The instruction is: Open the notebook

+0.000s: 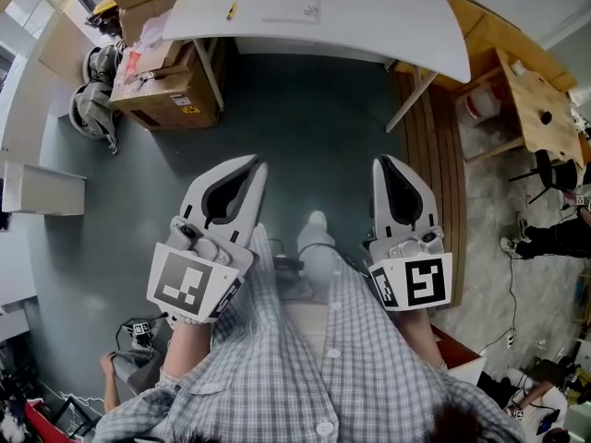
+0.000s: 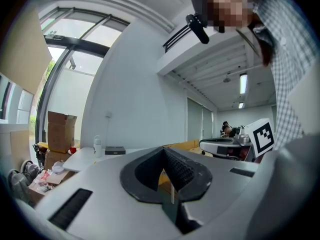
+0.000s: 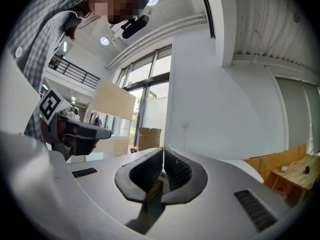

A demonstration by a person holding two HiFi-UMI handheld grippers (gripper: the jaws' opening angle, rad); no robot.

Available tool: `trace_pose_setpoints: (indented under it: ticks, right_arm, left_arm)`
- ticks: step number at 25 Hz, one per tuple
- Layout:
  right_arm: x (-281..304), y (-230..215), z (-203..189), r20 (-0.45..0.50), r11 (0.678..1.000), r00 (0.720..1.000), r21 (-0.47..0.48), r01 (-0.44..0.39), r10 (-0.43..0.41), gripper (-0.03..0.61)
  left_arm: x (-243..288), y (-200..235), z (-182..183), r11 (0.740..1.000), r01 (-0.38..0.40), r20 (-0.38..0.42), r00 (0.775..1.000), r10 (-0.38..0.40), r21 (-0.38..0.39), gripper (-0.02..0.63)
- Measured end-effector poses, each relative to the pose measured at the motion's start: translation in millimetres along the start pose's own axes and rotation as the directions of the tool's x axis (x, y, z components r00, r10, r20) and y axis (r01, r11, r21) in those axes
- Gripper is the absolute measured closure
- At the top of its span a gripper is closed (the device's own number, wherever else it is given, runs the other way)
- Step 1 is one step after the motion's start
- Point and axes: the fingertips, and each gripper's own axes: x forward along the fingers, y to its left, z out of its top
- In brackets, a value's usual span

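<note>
While the table (image 1: 397,26) is well ahead of me, my left claw (image 1: 251,164) and right claw (image 1: 383,162) point toward it pinched shut and empty, nothing being within reach.

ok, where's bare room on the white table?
White table: the right half is bare, from the white sheet to the rounded end. Small patch between yellow pen and sheet. Left end is hemmed by cardboard boxes.

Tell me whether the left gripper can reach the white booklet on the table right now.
Probably not yet. The left gripper, shut, is over floor, well short of the white table where the booklet lies. Nothing stands in between.
</note>
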Motion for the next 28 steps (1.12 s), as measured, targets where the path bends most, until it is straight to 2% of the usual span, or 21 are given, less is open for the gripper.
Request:
trace_pose_setpoints:
  ticks: [16, 28]
  right_arm:
    - [75.8, -83.3, 3.4, 0.04, 0.994, 0.993, -0.01, -0.109, 0.109, 0.554]
    - [98.3, -152.0, 1.4, 0.067, 0.993, 0.992, -0.033, -0.11, 0.112, 0.553]
  left_arm:
    - [94.9, 16.2, 17.8, 0.994, -0.107, 0.031, 0.994, 0.107, 0.006, 0.606]
    - [160.9, 10.6, 26.3, 0.991, -0.132, 0.068, 0.989, 0.13, 0.015, 0.606]
